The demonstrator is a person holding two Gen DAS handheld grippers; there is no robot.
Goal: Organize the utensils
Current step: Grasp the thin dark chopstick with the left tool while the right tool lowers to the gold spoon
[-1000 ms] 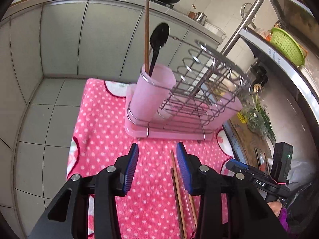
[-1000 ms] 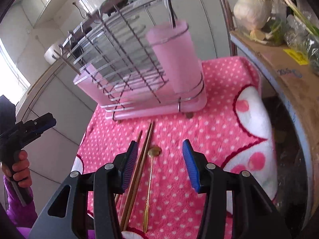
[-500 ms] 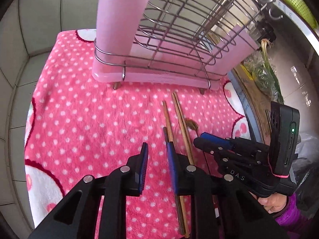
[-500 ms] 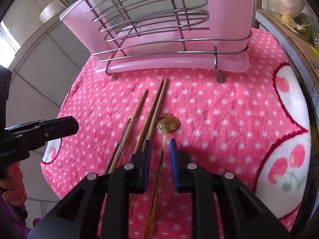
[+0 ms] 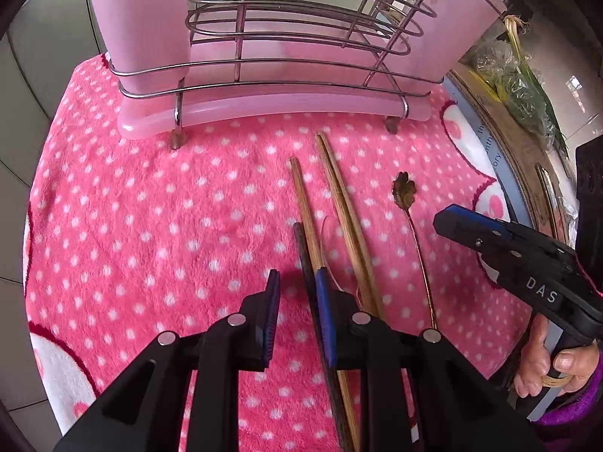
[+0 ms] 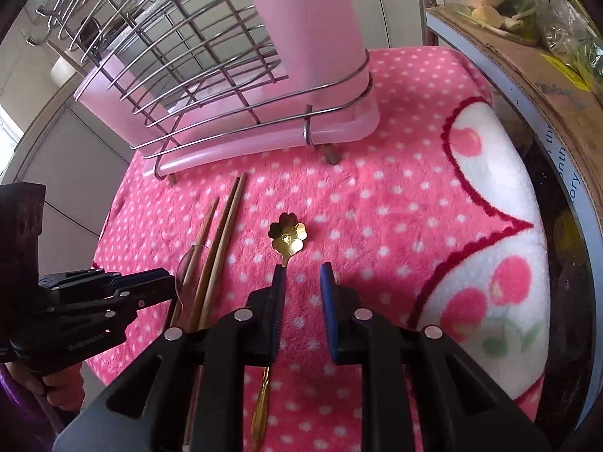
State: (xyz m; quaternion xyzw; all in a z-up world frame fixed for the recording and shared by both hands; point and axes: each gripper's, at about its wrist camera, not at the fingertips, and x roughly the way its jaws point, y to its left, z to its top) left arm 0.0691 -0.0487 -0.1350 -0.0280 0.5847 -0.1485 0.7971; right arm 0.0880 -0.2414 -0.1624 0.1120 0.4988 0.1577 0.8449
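Several wooden chopsticks (image 5: 341, 207) lie on a pink polka-dot cloth (image 5: 150, 207) in front of a wire dish rack (image 5: 286, 37) with a pink utensil cup (image 5: 139, 19). A dark chopstick (image 5: 303, 248) lies along the inside of my left gripper's (image 5: 297, 288) right finger; the jaws stand a little apart, low over the cloth. A gold flower-bowl spoon (image 6: 288, 235) lies to the right; its handle runs under the left finger of my right gripper (image 6: 303, 280), whose jaws stand slightly apart. A clear plastic spoon (image 6: 186, 271) lies among the chopsticks (image 6: 222, 233).
The rack's pink drip tray (image 6: 264, 143) sits just beyond the utensils. A cardboard box (image 6: 527, 64) with vegetables stands at the right edge of the cloth. Grey cabinet doors (image 5: 30, 19) rise behind the rack. The left gripper also shows in the right wrist view (image 6: 166, 282).
Both grippers have dropped closer to the cloth and moved forward. Their jaws narrowed from wide open a second ago and now stand slightly wider than half a second ago.
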